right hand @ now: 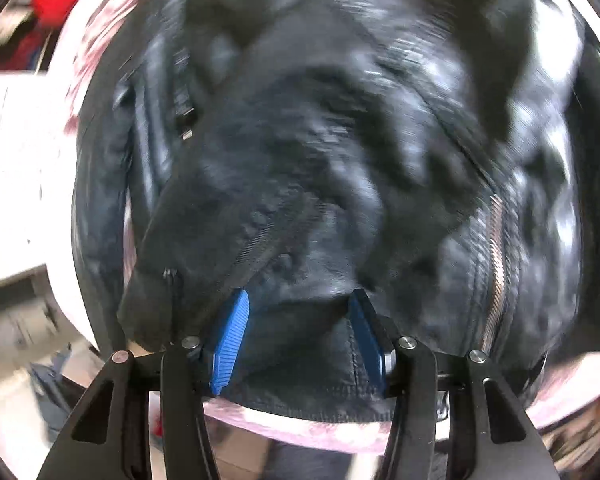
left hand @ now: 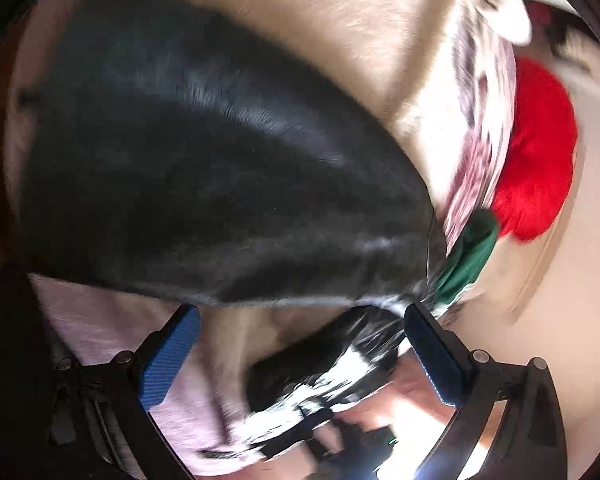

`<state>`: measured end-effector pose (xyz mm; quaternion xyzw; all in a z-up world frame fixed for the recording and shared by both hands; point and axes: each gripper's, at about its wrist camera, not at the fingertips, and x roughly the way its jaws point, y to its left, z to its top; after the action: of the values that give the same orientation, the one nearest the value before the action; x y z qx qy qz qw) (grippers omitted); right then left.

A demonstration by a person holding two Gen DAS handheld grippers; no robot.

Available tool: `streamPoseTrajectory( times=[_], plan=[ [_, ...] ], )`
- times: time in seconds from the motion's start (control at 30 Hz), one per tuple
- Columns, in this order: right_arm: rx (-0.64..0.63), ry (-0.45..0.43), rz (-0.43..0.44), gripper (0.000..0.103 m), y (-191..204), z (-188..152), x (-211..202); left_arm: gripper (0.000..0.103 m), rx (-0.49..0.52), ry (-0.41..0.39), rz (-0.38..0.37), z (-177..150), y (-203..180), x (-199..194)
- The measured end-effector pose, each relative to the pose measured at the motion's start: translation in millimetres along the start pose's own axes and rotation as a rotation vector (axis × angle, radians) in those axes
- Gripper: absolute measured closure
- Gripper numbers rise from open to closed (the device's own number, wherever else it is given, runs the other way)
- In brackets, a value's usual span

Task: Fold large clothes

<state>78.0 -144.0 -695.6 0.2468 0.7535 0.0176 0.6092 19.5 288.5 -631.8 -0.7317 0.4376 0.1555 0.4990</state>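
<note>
A large black leather jacket (right hand: 320,140) with metal zippers lies crumpled on a pink-white patterned bedspread (right hand: 300,432). In the left wrist view the jacket (left hand: 204,168) is a dark mound above my left gripper (left hand: 300,320), whose blue pads (left hand: 172,356) stand wide apart and hold nothing; both views are motion-blurred. My right gripper (right hand: 300,300) is open with its blue pads (right hand: 230,344) either side of a fold of the jacket's hem, tips pushed under the leather.
Red (left hand: 536,152) and green (left hand: 468,252) clothes lie at the bed's right edge beside a striped pink cloth (left hand: 480,140). A beige blanket (left hand: 320,20) covers the bed beyond the jacket. Floor and furniture (right hand: 16,312) show at left.
</note>
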Motion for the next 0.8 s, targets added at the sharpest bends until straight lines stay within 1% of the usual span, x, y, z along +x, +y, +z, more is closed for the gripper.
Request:
streamPoseTrajectory(
  times=[0.03, 0.07, 0.1, 0.13, 0.17, 0.2, 0.23, 0.3, 0.4, 0.47, 0.5, 0.53, 0.57, 0.6, 0.67, 0.7, 0.73, 0.77, 0.8],
  plan=[
    [0.022, -0.001, -0.004, 0.049, -6.9, -3.4, 0.2, 0.005, -0.030, -0.022, 0.009, 1.9, 3.4, 5.1],
    [0.037, -0.005, -0.010, 0.049, -13.1, -4.1, -1.5, 0.018, -0.055, -0.056, 0.028, 5.7, 6.2, 7.0],
    [0.043, -0.011, -0.019, 0.048, -18.7, -2.7, -4.2, 0.039, -0.079, -0.103, 0.075, 10.6, 7.3, 5.7],
    [0.036, -0.018, -0.038, 0.049, -21.8, -6.2, -4.8, 0.046, -0.098, -0.127, 0.100, 13.4, 7.5, 3.1],
    [0.024, -0.025, -0.058, 0.049, -24.6, -11.0, -5.0, 0.063, -0.109, -0.153, 0.118, 15.3, 5.6, -1.2],
    [0.010, -0.028, -0.068, 0.049, -27.5, -11.2, -6.3, 0.086, -0.098, -0.189, 0.144, 15.8, 0.3, -8.5],
    [-0.002, -0.028, -0.076, 0.049, -28.3, -15.0, -5.7, 0.091, -0.054, -0.227, 0.180, 15.5, -11.0, -18.3],
    [-0.024, -0.026, -0.088, 0.049, -26.5, -20.8, -2.2, 0.096, 0.054, -0.273, 0.207, 15.1, -37.4, -35.9],
    [-0.033, -0.015, -0.094, 0.049, -32.0, -33.5, 5.3, 0.098, 0.212, -0.347, 0.214, 12.6, -82.8, -65.8],
    [-0.022, -0.013, -0.086, 0.049, -38.3, -43.3, 8.8, 0.098, 0.326, -0.394, 0.168, 10.4, -116.1, -87.3],
    [-0.017, -0.011, -0.078, 0.049, -43.3, -46.2, 9.7, 0.098, 0.366, -0.407, 0.142, 11.6, -127.7, -94.3],
    [-0.017, -0.010, -0.080, 0.049, -40.3, -41.1, 11.5, 0.098, 0.389, -0.418, 0.112, 16.6, -137.4, -99.9],
    [-0.018, -0.011, -0.083, 0.049, -42.5, -44.6, 12.9, 0.098, 0.383, -0.419, 0.088, 21.5, -137.3, -101.3],
    [-0.024, -0.011, -0.085, 0.049, -46.5, -50.7, 14.6, 0.097, 0.362, -0.402, 0.054, 28.1, -132.0, -99.0],
    [-0.030, -0.007, -0.098, 0.049, -45.0, -49.7, 15.5, 0.096, 0.295, -0.372, 0.043, 35.0, -103.5, -87.1],
    [-0.030, -0.004, -0.101, 0.049, -45.1, -42.4, 10.4, 0.096, 0.273, -0.349, 0.042, 31.9, -88.4, -75.7],
    [-0.031, -0.001, -0.101, 0.049, -40.5, -44.8, 13.9, 0.096, 0.227, -0.311, 0.043, 33.3, -71.8, -64.1],
    [-0.032, 0.001, -0.100, 0.049, -45.9, -50.4, 13.4, 0.094, 0.194, -0.280, 0.028, 34.3, -60.7, -57.3],
    [-0.034, 0.001, -0.101, 0.049, -41.1, -46.5, 13.0, 0.092, 0.160, -0.249, 0.012, 35.4, -50.3, -51.9]
  ],
)
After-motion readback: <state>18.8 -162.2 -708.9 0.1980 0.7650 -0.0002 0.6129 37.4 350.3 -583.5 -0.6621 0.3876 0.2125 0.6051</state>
